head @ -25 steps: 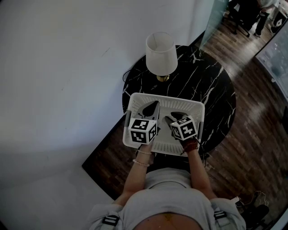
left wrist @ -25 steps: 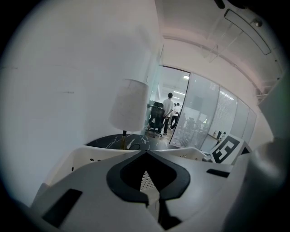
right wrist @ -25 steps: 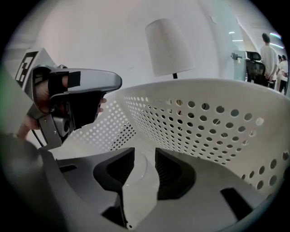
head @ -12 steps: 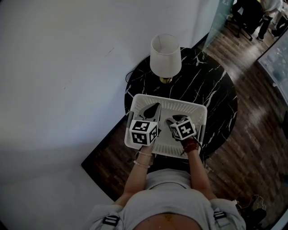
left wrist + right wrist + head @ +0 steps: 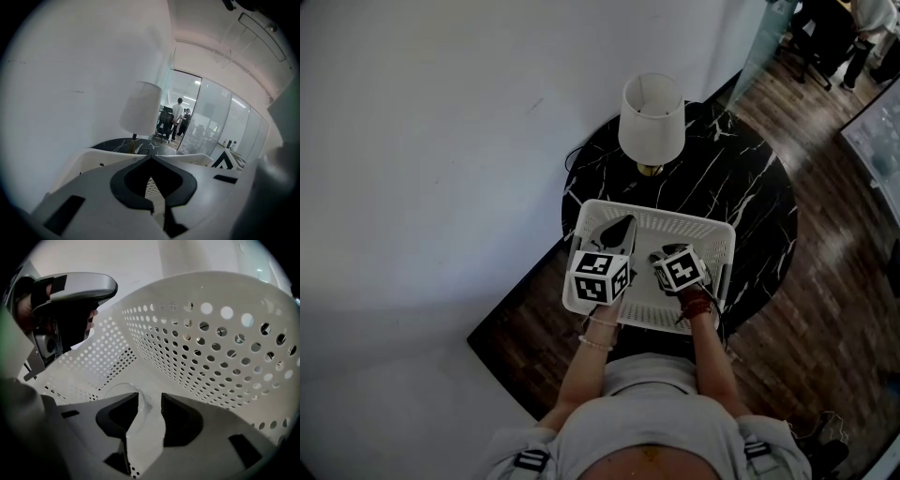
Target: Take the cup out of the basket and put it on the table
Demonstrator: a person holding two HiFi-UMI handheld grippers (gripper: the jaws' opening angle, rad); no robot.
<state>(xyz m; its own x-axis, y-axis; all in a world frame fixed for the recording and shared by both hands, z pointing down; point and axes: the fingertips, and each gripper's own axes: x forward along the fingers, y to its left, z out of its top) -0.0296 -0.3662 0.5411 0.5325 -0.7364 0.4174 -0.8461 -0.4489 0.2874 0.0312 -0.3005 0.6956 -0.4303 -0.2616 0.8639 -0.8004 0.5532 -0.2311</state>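
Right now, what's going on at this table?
A person works two grippers at the white basket on the black marble table. The right gripper, its jaws having just been opening, points down at a clear cup on the basket floor and isn't gripping it yet. The left gripper is shut and empty beside it.

On my feed: the left gripper (image 5: 151,159) and right gripper (image 5: 150,401) are pale grey shells with black jaw pads, each topped by a white cube (image 5: 600,277) printed with black square markers. The wearer has a light grey short-sleeved top (image 5: 647,412), 1 bead bracelet (image 5: 597,340), 1 dark red wristband (image 5: 697,304) and 2 black strap buckles (image 5: 530,459).
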